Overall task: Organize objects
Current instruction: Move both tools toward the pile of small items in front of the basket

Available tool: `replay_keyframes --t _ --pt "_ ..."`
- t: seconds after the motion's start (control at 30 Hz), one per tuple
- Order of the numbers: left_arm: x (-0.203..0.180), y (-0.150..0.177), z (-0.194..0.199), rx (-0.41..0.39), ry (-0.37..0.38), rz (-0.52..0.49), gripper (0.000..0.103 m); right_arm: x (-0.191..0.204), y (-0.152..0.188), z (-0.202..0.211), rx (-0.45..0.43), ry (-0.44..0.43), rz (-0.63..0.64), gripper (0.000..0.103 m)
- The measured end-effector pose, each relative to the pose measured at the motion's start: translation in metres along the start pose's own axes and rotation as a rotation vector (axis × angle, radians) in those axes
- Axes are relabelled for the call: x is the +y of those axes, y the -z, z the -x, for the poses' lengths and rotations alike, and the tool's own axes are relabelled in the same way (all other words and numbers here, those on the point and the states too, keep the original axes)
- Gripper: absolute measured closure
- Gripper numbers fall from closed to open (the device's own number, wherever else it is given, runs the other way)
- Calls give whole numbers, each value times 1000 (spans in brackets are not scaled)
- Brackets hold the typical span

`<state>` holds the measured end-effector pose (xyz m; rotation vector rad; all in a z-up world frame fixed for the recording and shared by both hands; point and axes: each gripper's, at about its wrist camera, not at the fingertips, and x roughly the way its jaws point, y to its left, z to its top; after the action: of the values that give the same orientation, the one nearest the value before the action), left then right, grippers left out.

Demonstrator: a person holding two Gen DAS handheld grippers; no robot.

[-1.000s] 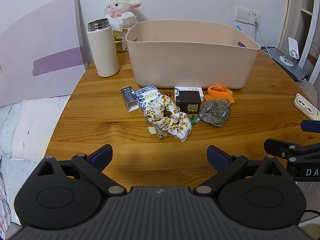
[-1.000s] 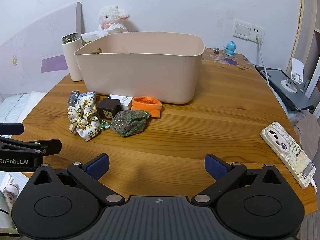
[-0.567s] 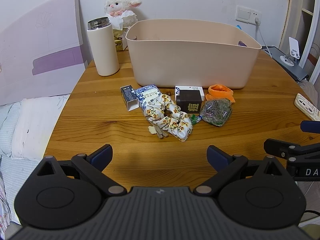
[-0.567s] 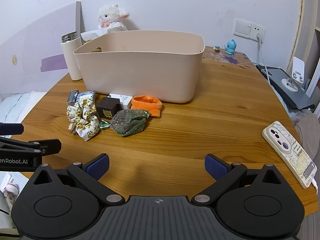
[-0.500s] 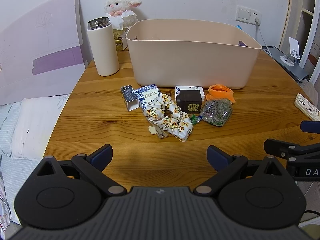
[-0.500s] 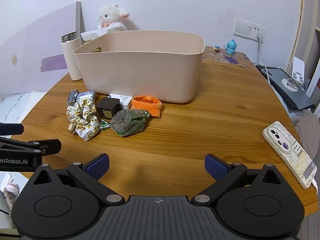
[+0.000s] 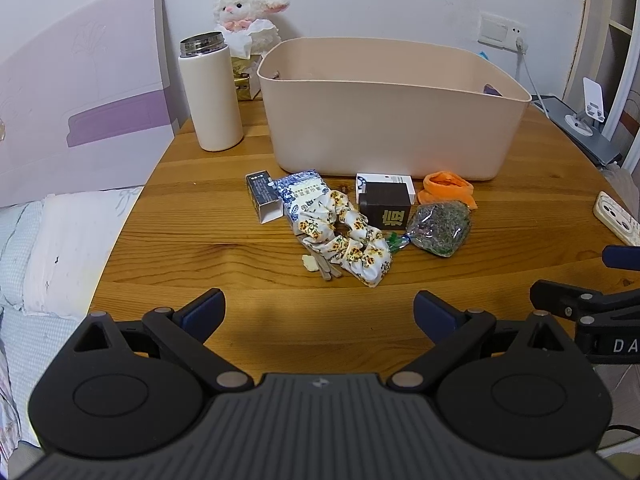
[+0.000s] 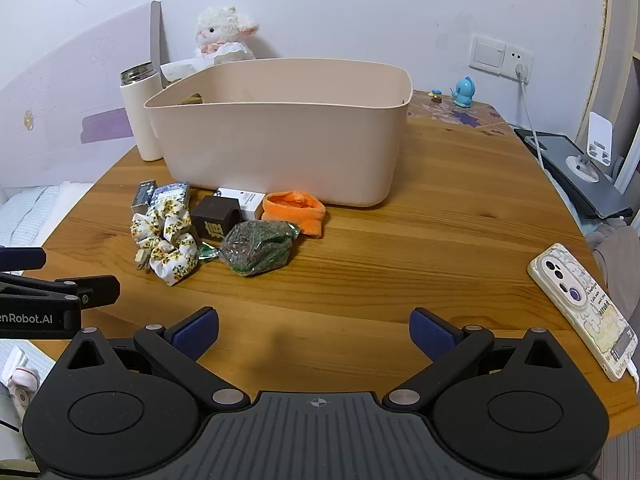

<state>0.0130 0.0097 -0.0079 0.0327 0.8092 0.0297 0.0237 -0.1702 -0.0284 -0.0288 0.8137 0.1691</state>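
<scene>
A beige plastic bin [image 7: 392, 128] [image 8: 288, 152] stands on the round wooden table [image 7: 240, 264]. In front of it lies a cluster: a floral scrunchie [image 7: 348, 244] [image 8: 170, 240], a blue-patterned packet [image 7: 302, 194], a small dark box [image 7: 262, 196], a brown box [image 7: 386, 208] [image 8: 216, 220], a white box [image 7: 384, 180], an orange cloth [image 7: 448, 188] [image 8: 296, 210] and a bag of dried herbs [image 7: 440, 228] [image 8: 258, 252]. My left gripper [image 7: 320, 312] and right gripper [image 8: 314, 332] are both open and empty, held near the table's front edge, well short of the cluster.
A white thermos [image 7: 210, 96] and a plush lamb [image 7: 248, 12] stand behind the bin on the left. A phone [image 8: 580, 304] lies at the table's right edge. A stand on a dark pad [image 8: 580, 172] sits far right. A bed [image 7: 48, 240] lies left.
Both grippers have barely shifted. Nothing on the table has moved.
</scene>
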Motion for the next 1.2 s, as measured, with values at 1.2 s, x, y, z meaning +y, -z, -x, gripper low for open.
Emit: replay_keyframes --t 1.2 --pt "-6 -23 -40 28 29 -45 3 -5 -25 -50 59 -48 -21 0"
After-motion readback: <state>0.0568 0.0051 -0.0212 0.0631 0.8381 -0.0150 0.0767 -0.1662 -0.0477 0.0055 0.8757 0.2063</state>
